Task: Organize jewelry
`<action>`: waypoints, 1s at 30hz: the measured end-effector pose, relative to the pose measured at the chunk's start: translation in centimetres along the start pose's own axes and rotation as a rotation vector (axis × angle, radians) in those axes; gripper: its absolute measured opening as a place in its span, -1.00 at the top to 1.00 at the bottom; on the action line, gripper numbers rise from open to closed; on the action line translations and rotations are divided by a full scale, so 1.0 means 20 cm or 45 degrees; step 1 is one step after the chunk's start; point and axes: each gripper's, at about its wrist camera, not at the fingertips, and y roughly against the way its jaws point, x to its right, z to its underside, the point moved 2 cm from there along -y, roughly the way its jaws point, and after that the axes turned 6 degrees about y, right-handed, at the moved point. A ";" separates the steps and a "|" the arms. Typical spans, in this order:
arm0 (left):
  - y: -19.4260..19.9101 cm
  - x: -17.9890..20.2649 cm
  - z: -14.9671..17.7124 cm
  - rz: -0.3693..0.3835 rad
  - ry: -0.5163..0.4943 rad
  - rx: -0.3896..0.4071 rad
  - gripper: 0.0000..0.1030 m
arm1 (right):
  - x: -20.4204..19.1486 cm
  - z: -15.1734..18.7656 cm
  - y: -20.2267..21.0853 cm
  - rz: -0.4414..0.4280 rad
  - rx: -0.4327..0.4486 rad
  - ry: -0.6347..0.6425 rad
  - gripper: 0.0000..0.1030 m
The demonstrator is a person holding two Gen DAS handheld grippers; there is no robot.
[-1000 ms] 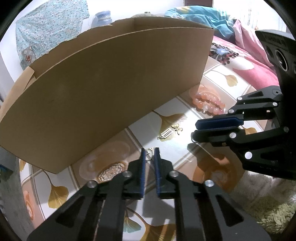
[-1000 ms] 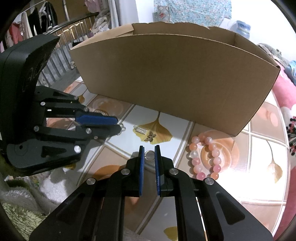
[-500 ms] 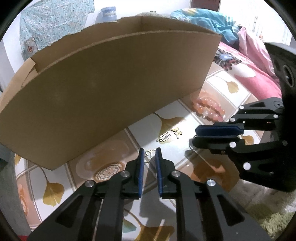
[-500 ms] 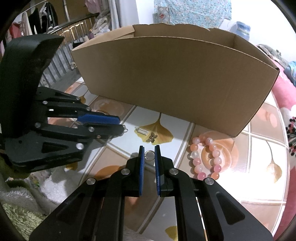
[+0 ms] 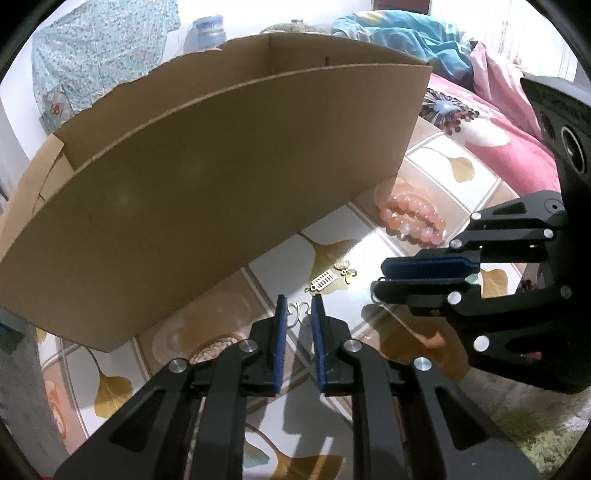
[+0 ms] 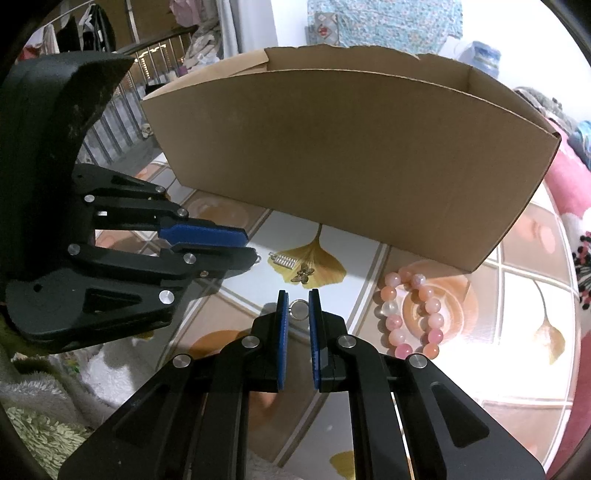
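Slightly wider than a second ago, the blue-padded jaws of the left gripper (image 5: 298,304) are opening, with a small gold-coloured scrolled metal charm (image 5: 300,309) lying on the table (image 5: 373,229) between the tips; the pads do not appear to press on it. Its companion, the right gripper (image 6: 298,300), has kept its place and its narrow gap, clamped on a small silver ring (image 6: 298,308) that sits between its blue pads at the fingertips (the ring stands on edge, its hole facing the camera).

Both tools point down at a round glossy table printed with golden ginkgo leaves and pale tiles. Between the two grippers, toward the table's middle, lie a small silver comb-shaped rectangular charm (image 6: 283,261) and, just beside it, a small bronze butterfly charm (image 6: 303,274). A bracelet of round pink, peach and clear beads (image 6: 413,314) rests in a loop nearer the table's right edge as the right wrist camera sees it, just in front of the right corner of a large open brown cardboard box (image 6: 351,155). That box stands along the far side of the table, its top flaps cut away and its inside hidden by the near wall.

Beyond the table are a pink floral bedspread (image 5: 491,136), a crumpled teal cloth (image 5: 399,33) and a pale shaggy rug (image 6: 40,435) on the floor.
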 end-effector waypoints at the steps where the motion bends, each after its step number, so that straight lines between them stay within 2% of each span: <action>1: 0.00 0.00 0.00 -0.002 -0.001 0.000 0.62 | 0.00 0.00 0.00 0.000 0.000 0.001 0.83; 5: -0.03 0.01 0.01 -0.012 -0.010 -0.035 0.60 | 0.00 0.00 0.00 0.001 -0.001 0.000 0.83; 8: -0.03 0.01 0.01 -0.009 -0.008 -0.024 0.60 | 0.00 0.00 0.00 0.004 -0.001 -0.003 0.83; 10: -0.03 0.01 0.01 -0.016 -0.013 -0.025 0.71 | 0.00 0.00 0.00 0.003 0.000 -0.005 0.83; 22: -0.02 0.01 0.01 -0.022 -0.024 -0.005 0.71 | 0.00 -0.01 0.00 0.006 0.004 -0.001 0.83; 26: 0.03 0.00 0.01 -0.010 -0.012 0.030 0.71 | 0.00 -0.01 0.02 0.012 0.018 0.003 0.83; 30: 0.16 -0.01 -0.01 0.039 0.011 0.109 0.71 | -0.01 -0.03 0.10 0.022 0.072 0.017 0.83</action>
